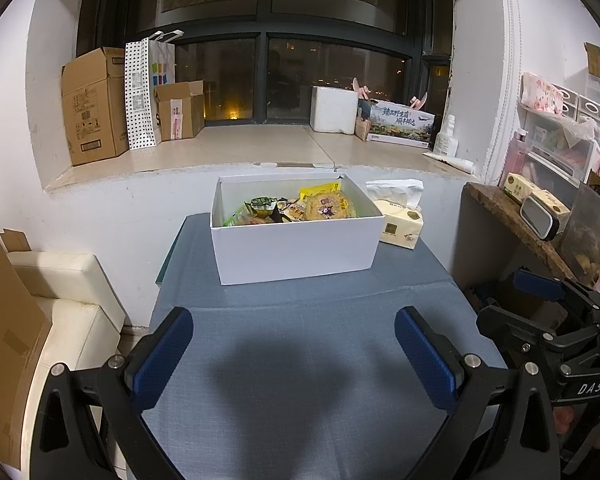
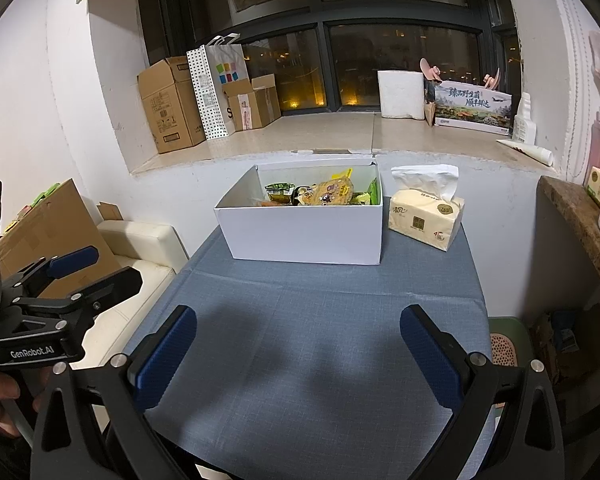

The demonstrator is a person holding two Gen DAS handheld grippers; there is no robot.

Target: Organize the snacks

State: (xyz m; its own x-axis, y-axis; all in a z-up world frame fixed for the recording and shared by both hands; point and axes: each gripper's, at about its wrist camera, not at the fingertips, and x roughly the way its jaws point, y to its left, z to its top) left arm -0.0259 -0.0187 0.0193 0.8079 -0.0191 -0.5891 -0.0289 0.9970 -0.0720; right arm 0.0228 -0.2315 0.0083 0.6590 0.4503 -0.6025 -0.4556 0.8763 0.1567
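Observation:
A white open box [image 1: 296, 246] stands at the far end of the blue-clothed table [image 1: 300, 340]; it also shows in the right wrist view [image 2: 304, 236]. Several snack packets lie inside it: a round yellow biscuit pack [image 1: 330, 206] [image 2: 330, 193], green packets [image 1: 262, 205] [image 2: 279, 189] and others. My left gripper [image 1: 294, 354] is open and empty above the bare cloth, well short of the box. My right gripper [image 2: 298, 358] is open and empty, also short of the box. Each gripper shows at the edge of the other's view.
A yellow tissue pack [image 1: 402, 220] [image 2: 426, 216] lies right of the box. Cardboard boxes [image 1: 94, 106] and a paper bag [image 1: 150, 88] stand on the window ledge. A cream seat [image 1: 66, 300] is left of the table, a wooden shelf [image 1: 516, 220] right.

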